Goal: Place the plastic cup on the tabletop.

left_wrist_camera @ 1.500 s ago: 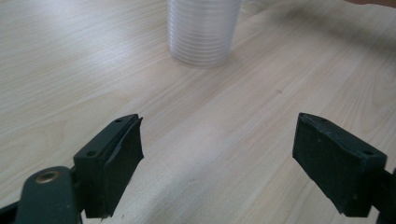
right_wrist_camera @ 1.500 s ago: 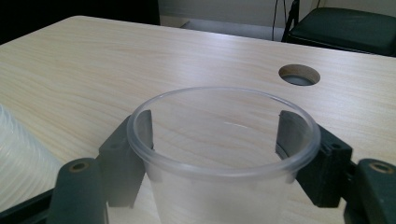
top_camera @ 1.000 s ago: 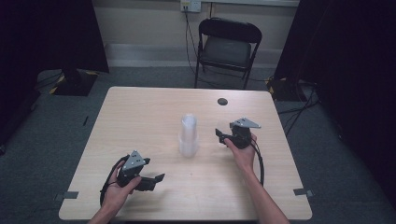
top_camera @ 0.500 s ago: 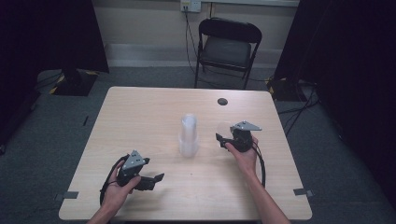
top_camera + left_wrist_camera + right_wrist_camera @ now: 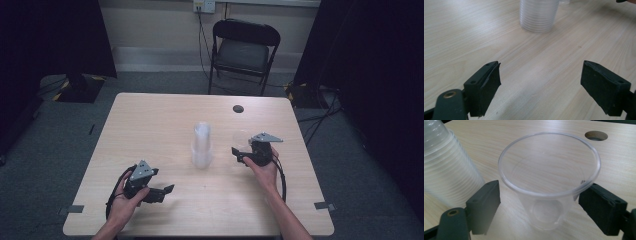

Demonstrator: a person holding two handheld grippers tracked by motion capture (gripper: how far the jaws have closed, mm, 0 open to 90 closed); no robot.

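A tall stack of clear plastic cups (image 5: 202, 145) stands upright at the middle of the wooden table (image 5: 150, 125). To its right stands a single clear cup (image 5: 241, 138) on the table. My right gripper (image 5: 237, 154) has its jaws on either side of that cup (image 5: 549, 182). They have just been opening, and the pads stand off its wall. The stack (image 5: 444, 170) is just left of it. My left gripper (image 5: 167, 194) rests near the front left, open and with nothing in it (image 5: 540, 82), and points at the stack (image 5: 539, 15).
A round cable hole (image 5: 238, 108) is in the table behind the single cup, also seen as the hole (image 5: 596, 135) in the right gripper view. A black folding chair (image 5: 242, 50) stands beyond the far edge. Bare wood lies left of the stack.
The right gripper has drawn slightly toward the person, and the single cup now stands clear in front of it. The left hand and the stack have not moved.
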